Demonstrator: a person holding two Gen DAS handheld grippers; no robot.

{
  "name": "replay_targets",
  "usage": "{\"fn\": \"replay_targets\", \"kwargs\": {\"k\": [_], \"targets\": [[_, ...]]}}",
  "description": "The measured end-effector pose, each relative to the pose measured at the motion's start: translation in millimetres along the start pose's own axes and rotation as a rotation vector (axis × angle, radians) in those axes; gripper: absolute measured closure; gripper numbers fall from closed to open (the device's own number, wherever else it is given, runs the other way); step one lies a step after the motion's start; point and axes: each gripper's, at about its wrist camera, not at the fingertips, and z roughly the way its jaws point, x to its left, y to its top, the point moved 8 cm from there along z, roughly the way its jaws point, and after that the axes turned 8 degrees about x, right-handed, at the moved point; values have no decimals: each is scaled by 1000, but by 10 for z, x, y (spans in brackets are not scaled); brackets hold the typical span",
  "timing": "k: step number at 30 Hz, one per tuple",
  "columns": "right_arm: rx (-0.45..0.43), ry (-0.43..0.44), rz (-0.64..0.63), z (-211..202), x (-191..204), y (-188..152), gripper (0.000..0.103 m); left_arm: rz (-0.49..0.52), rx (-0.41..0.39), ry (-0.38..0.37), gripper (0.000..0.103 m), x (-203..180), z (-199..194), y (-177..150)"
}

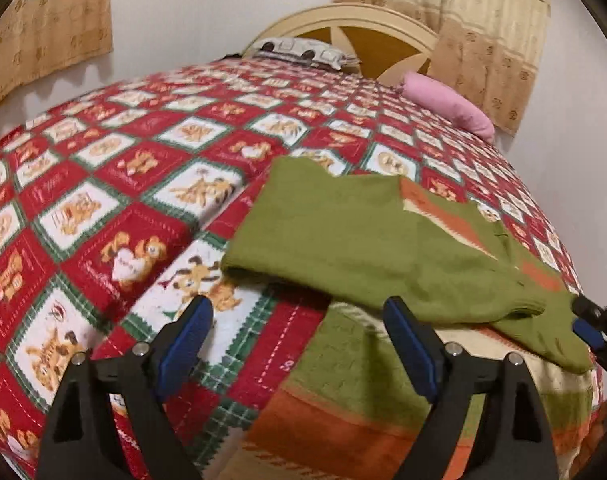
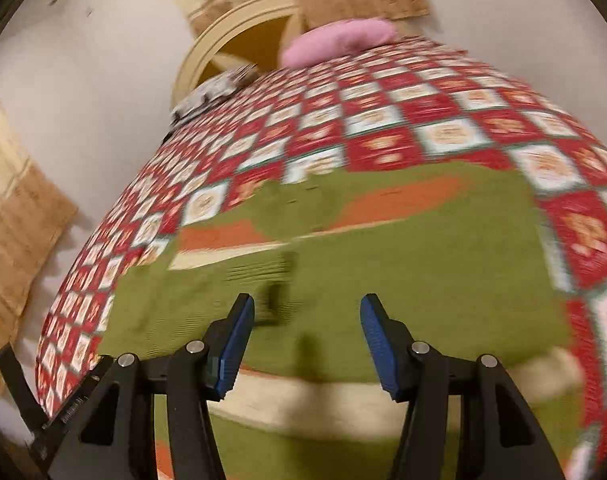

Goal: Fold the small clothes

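Sweater (image 1: 375, 240) folded on bedspread (image 1: 123, 184); both grippers' fingers apart.

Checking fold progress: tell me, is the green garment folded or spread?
Partly folded: the green garment has one layer doubled over its lower part.

Garment (image 1: 343, 232): olive green knit, with orange and cream bands edged in zigzag. Bedspread (image 1: 143, 184): red and white squares in a diamond check, green borders, orange cartoon animals in each square. Left tongs (image 1: 299, 344): black body, blue pads (image 1: 183, 340). Pillow (image 1: 447, 100): plain pink. Second pillow (image 1: 303, 50): white with black print. Curtains (image 1: 491, 32): beige and tan, small motifs. Headboard (image 1: 351, 20): cream frame, mustard panels.
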Motion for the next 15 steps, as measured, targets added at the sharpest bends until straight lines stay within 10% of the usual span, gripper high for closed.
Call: {"fn": "replay_targets", "kwargs": {"k": [6, 9, 15], "targets": [[120, -66, -82, 675, 447, -49, 47, -89, 48, -74, 12, 115, 102, -41], [96, -114, -170, 666, 590, -4, 91, -78, 55, -71, 8, 96, 109, -44], [-54, -107, -266, 49, 864, 261, 92, -108, 50, -106, 6, 146, 106, -21]]}}
